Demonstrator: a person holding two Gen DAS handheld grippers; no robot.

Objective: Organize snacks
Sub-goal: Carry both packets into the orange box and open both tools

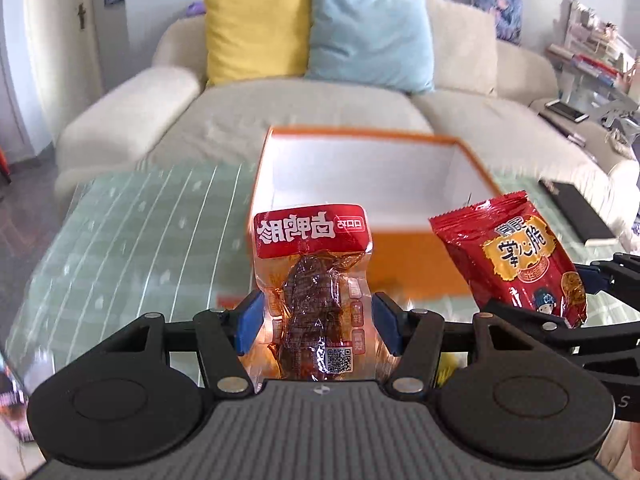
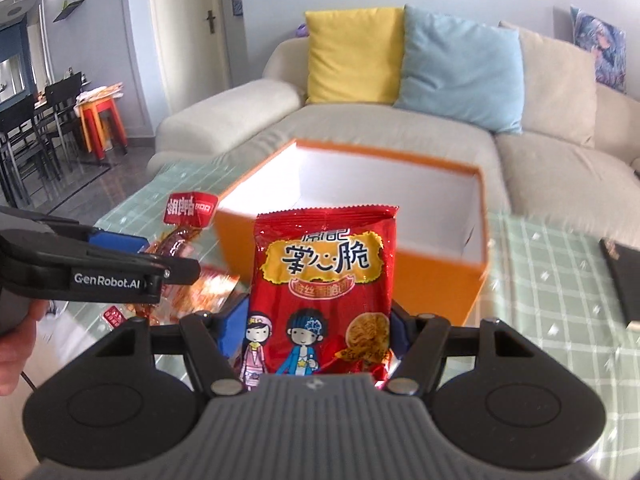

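Snack packs, two, both held above the counter (image 1: 120,240) on the near side of the orange box (image 1: 412,264). Left tongs (image 1: 316,324) clamp a clear pouch (image 1: 312,280) with a red header and dark meat inside, upright between the blue pads (image 1: 250,322). Right tongs (image 2: 316,328) clamp a red noodle-snack bag (image 2: 324,272) by its lower part, upright. Orange box is open, white interior, just beyond both packs. Black flat object (image 2: 624,280) lies on the counter at far right.
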